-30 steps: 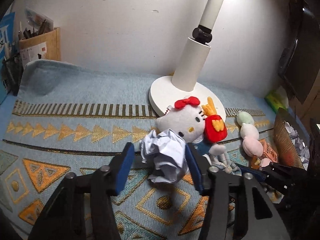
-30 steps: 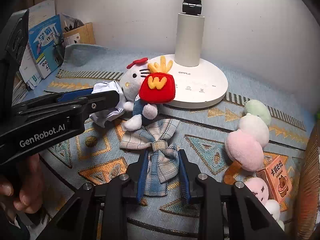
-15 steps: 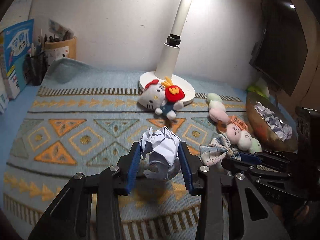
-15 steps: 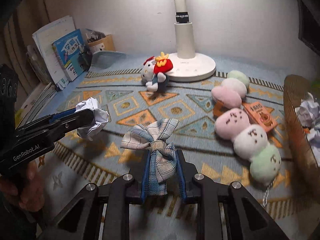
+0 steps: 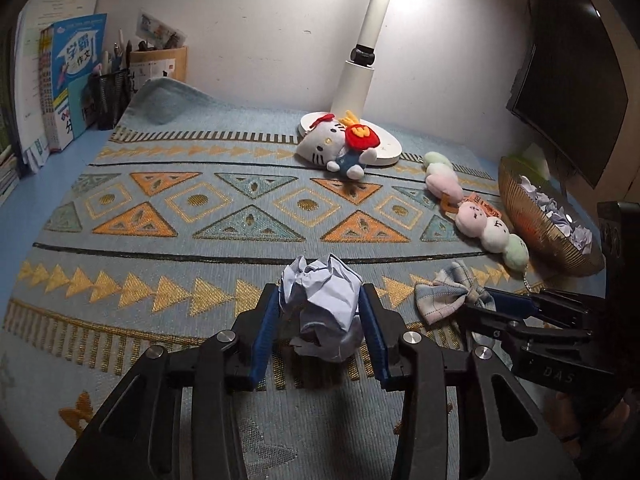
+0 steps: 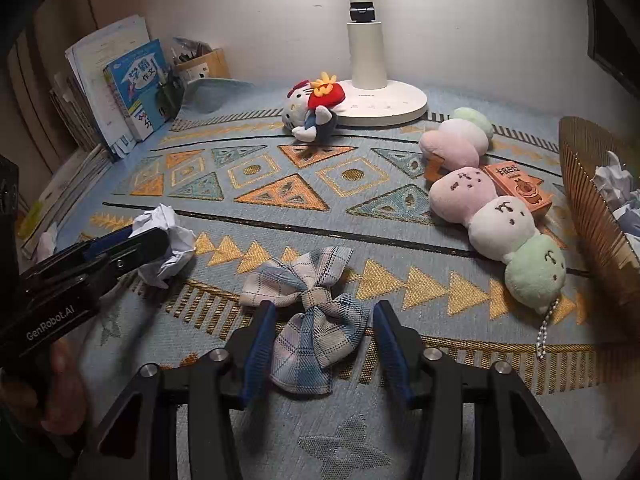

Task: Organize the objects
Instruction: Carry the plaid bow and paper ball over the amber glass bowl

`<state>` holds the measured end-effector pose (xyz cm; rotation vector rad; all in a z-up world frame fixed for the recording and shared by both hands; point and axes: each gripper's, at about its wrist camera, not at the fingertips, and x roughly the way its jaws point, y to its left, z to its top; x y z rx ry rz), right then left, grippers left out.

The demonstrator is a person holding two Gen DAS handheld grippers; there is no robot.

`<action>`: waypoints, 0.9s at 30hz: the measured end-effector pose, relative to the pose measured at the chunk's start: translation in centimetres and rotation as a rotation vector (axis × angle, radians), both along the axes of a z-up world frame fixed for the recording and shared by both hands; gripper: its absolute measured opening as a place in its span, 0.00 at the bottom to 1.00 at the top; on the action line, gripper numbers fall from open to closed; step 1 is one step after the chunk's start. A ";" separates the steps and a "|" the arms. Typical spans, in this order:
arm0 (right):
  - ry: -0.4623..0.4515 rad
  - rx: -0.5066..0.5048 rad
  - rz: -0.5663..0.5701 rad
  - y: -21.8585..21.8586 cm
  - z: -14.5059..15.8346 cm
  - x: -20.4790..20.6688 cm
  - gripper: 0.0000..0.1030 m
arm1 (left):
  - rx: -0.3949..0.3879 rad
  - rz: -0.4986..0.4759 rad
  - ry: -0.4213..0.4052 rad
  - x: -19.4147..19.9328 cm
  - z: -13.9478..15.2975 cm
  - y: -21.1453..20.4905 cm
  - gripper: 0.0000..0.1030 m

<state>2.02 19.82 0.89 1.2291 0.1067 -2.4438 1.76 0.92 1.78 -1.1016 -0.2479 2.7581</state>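
Note:
A crumpled white paper ball [image 5: 324, 308] sits between the blue pads of my left gripper [image 5: 319, 296], just above the patterned mat [image 5: 240, 216]. The pads still press on it while the jaws ease open. The right wrist view shows the same ball [image 6: 172, 232] at the left gripper's tip. A plaid fabric bow [image 6: 312, 312] lies flat on the mat between the jaws of my right gripper [image 6: 326, 307]. Those jaws are opening and their pads stand clear of the bow on both sides. The bow [image 5: 452, 296] also shows just right of the paper ball.
A cat plush [image 6: 312, 108] leans on the white lamp base [image 6: 384, 104] at the back. A string of round plush balls [image 6: 500, 220] and an orange box [image 6: 520, 188] lie right. A gold bowl [image 5: 532, 220] holds crumpled paper. Books [image 6: 136, 84] stand left.
Both grippers drew back from the lamp to the mat's near edge, carrying the paper ball and the bow. The right gripper then opened and the bow now lies on the mat.

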 end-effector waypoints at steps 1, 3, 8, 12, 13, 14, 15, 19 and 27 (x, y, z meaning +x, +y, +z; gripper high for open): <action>0.003 0.010 -0.002 -0.1 -0.1 0.0 0.49 | 0.002 0.007 0.003 0.1 0.0 -0.1 0.36; 0.001 0.011 0.021 -0.4 -0.2 0.1 0.49 | 0.007 0.018 -0.001 0.0 0.0 -0.3 0.36; 0.054 0.069 0.087 -1.9 -0.1 1.3 0.31 | 0.000 0.021 -0.005 0.0 -0.1 -0.2 0.36; 0.154 0.124 0.151 -3.3 0.4 3.3 0.24 | -0.018 0.037 -0.025 -0.2 -0.3 -0.2 0.39; 0.164 0.123 0.145 -3.2 0.5 3.4 0.24 | -0.018 0.040 -0.030 -0.3 -0.4 -0.3 0.39; 0.166 0.107 0.130 -2.8 0.7 3.3 0.24 | -0.015 0.039 -0.027 -0.3 -0.3 -0.3 0.39; 0.160 0.074 0.112 -2.2 1.0 3.1 0.23 | -0.015 0.038 -0.026 -0.3 -0.3 -0.3 0.37; 0.114 -0.097 0.025 1.8 2.5 2.7 0.23 | -0.049 0.037 -0.023 -0.2 0.0 0.5 0.35; 0.321 -0.177 -0.124 11.7 10.4 5.7 0.23 | -0.002 -0.148 0.098 1.7 5.4 7.3 0.34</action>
